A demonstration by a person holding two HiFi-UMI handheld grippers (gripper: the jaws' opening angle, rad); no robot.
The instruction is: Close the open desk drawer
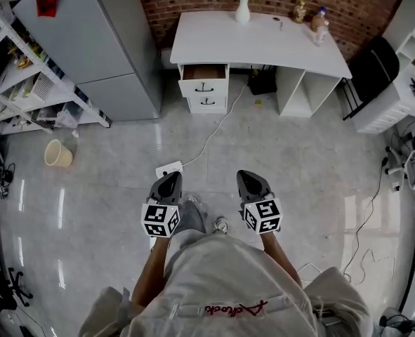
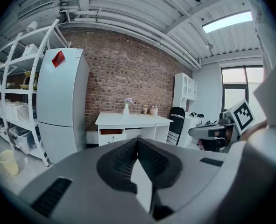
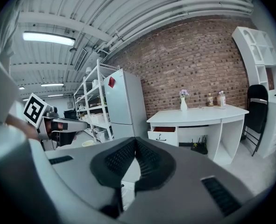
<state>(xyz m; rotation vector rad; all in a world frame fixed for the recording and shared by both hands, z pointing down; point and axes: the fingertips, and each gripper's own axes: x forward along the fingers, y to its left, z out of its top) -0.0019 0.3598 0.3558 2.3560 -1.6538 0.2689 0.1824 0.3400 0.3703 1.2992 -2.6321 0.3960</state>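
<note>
A white desk (image 1: pixel 256 44) stands against the brick wall, far across the floor from me. Its top drawer (image 1: pixel 204 74) is pulled out, brown inside, above a closed drawer (image 1: pixel 206 102). The same open drawer (image 2: pixel 111 132) shows in the left gripper view, and the drawer (image 3: pixel 164 131) in the right gripper view. My left gripper (image 1: pixel 171 180) and right gripper (image 1: pixel 251 179) hang side by side in front of the person, both shut and holding nothing. Both point toward the desk.
A grey fridge (image 1: pixel 88 41) and a metal shelf rack (image 1: pixel 24 83) stand left of the desk. A power strip (image 1: pixel 168 168) with its cable lies on the floor just ahead of the left gripper. A yellow bucket (image 1: pixel 58 153) sits left, a black chair (image 1: pixel 373 67) right.
</note>
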